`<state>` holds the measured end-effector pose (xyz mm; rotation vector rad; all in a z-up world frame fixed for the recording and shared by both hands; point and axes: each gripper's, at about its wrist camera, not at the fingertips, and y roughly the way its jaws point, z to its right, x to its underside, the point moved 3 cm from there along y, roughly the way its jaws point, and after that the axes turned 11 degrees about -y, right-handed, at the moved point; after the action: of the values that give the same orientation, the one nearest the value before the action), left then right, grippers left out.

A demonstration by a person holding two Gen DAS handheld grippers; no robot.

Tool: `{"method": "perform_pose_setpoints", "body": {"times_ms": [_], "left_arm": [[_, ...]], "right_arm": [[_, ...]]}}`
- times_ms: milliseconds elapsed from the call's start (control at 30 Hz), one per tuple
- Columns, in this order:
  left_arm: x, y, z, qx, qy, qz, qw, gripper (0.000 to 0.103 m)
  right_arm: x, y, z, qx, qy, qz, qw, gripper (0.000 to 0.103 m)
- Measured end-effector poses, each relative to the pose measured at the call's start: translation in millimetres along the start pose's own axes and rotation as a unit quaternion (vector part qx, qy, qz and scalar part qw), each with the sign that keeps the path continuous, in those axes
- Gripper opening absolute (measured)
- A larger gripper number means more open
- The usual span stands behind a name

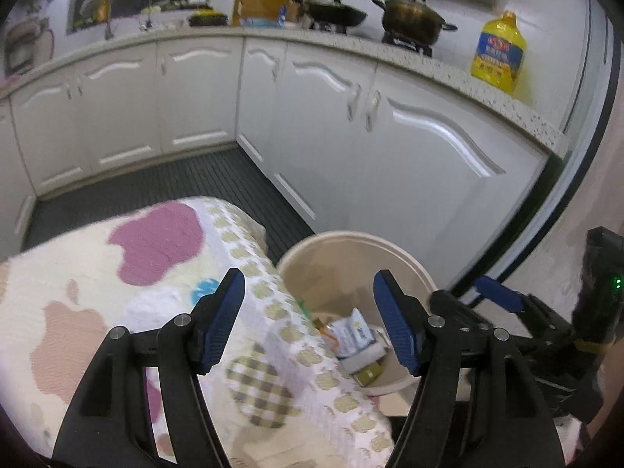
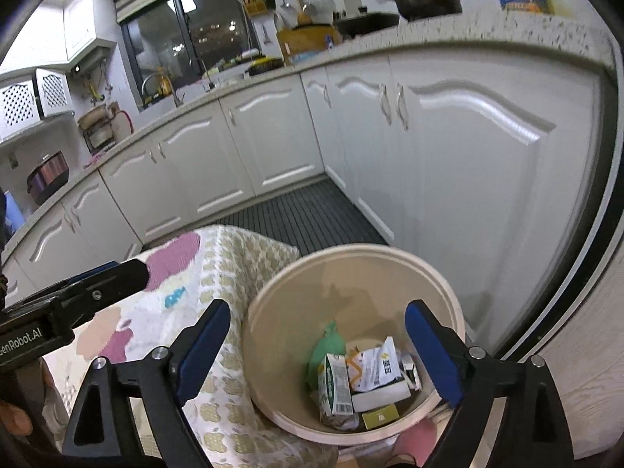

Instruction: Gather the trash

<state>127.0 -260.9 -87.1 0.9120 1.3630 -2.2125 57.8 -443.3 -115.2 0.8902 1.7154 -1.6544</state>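
— Where's the trash?

— In the cream bin [image 2: 273, 335], lying at the bottom: a green-and-white carton [image 2: 333, 390], a white wrapper [image 2: 376, 368], a crumpled green bag [image 2: 327, 345] and a small olive box [image 2: 380, 415]. The left camera shows the same bin [image 1: 308, 273] with the wrapper [image 1: 357, 335] inside.

— And the bin itself?

— On the floor, just beside a surface draped in a patterned cloth [image 2: 230, 273] with pink patches and beige apples.

— The fingers?

— Both pairs stand apart with nothing between them. The right gripper [image 2: 318, 351] hangs above the bin, its fingers framing the opening. The left gripper [image 1: 308, 321] sits over the cloth's edge [image 1: 273, 312], one finger above the cloth, the other above the bin.

— Around that?

— White cabinets [image 2: 468, 148] under a speckled counter [image 2: 526, 27], dark ribbed floor mat [image 2: 304, 214], a pot [image 1: 413, 19] and a yellow oil bottle [image 1: 499, 52] up on the counter.
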Motion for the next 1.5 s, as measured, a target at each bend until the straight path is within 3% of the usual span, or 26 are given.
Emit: {"method": "perform_pose_setpoints", "body": {"times_ms": [300, 433, 533, 633, 1500], "left_arm": [[-15, -35, -23, -0.043, -0.002, 0.06, 0.9972, 0.072], [-16, -50, -27, -0.047, 0.006, 0.085, 0.9953, 0.074], [-17, -62, -28, -0.046, 0.01, 0.103, 0.9935, 0.088], [-17, -71, -26, -0.052, 0.019, 0.118, 0.9914, 0.092], [-15, -99, -30, -0.091, 0.018, 0.169, 0.9813, 0.092]], "right_arm": [[-13, -28, -22, 0.006, -0.02, 0.059, 0.998, 0.097], [-17, -33, -33, -0.006, -0.027, 0.075, 0.997, 0.099], [-18, -38, -39, -0.02, -0.029, 0.09, 0.995, 0.103], [-19, -41, -46, -0.023, -0.035, 0.097, 0.994, 0.103], [-23, -68, -53, 0.018, -0.036, 0.148, 0.988, 0.103]]}}
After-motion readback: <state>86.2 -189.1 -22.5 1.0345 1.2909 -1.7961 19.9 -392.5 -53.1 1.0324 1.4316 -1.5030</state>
